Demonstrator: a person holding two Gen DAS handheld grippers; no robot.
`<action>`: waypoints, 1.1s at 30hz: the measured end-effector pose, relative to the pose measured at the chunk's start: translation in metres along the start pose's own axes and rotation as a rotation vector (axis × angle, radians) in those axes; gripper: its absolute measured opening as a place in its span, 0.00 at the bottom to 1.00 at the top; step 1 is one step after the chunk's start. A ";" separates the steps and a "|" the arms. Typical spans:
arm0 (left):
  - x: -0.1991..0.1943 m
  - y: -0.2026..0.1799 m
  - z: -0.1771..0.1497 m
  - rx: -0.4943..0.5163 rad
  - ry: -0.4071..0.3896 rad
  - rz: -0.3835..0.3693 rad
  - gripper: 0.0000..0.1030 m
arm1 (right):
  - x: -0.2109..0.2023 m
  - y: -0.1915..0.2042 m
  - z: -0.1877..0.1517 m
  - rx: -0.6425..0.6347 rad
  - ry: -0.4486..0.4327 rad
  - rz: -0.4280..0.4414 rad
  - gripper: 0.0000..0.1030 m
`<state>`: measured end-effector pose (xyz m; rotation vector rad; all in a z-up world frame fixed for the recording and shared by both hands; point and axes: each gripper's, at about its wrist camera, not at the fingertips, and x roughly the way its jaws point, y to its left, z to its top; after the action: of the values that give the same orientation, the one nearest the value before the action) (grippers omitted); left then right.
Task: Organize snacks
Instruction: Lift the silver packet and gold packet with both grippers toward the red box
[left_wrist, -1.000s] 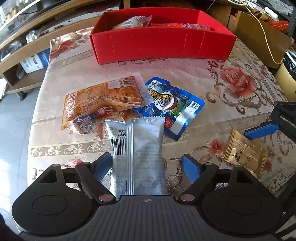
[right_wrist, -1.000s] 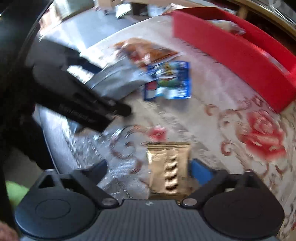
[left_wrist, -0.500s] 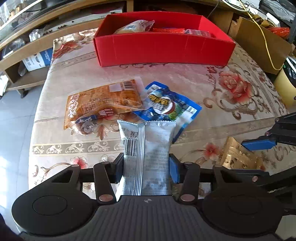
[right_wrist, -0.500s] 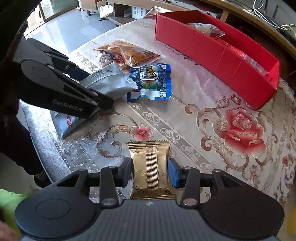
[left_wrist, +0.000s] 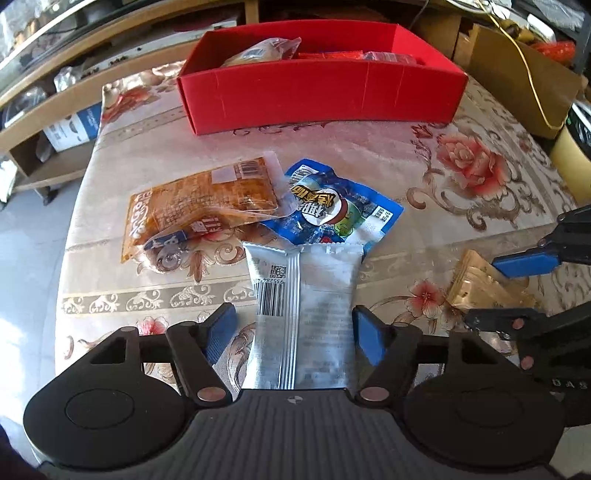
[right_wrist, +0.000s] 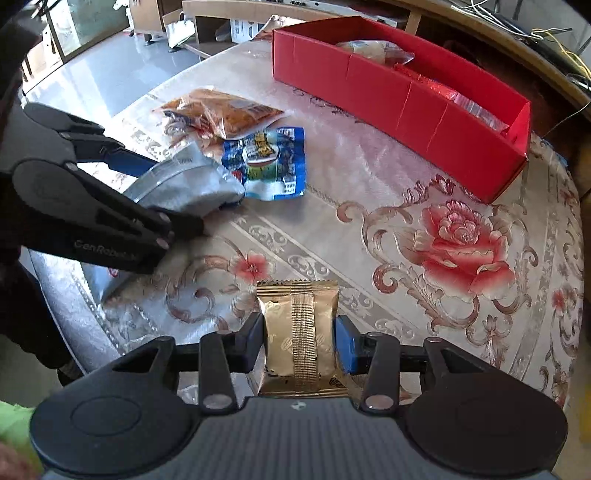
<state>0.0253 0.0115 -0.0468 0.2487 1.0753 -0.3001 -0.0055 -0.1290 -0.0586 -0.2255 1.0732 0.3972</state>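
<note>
Your right fingers (right_wrist: 300, 341) have just squeezed shut on the small, crinkly gold packet (right_wrist: 300, 334) at 6 o'clock, so it is ready to go to the red box (right_wrist: 402, 101) at 1 o'clock. Your left fingers (left_wrist: 293, 332) gripped the flat, shiny silver packet (left_wrist: 304, 314) a moment ago. Now they are opening, and the packet lies loose between them on the flowery desk (left_wrist: 369, 147).

Bare tablecloth (right_wrist: 369, 229) between the near packets and the red box (right_wrist: 406, 103); orange packet (left_wrist: 199, 203) and blue packet (left_wrist: 332, 210) crowding the left approach.
</note>
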 end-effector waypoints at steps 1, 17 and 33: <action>-0.001 -0.001 -0.001 0.006 0.000 0.003 0.72 | 0.001 -0.001 0.000 0.012 -0.004 0.002 0.39; -0.010 -0.004 -0.005 -0.001 0.000 -0.027 0.53 | 0.000 0.000 -0.001 0.031 0.023 0.016 0.40; -0.033 -0.007 0.016 -0.046 -0.102 -0.103 0.52 | -0.038 -0.014 0.008 0.147 -0.120 0.015 0.37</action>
<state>0.0211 0.0034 -0.0103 0.1359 0.9946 -0.3757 -0.0091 -0.1469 -0.0211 -0.0620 0.9821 0.3394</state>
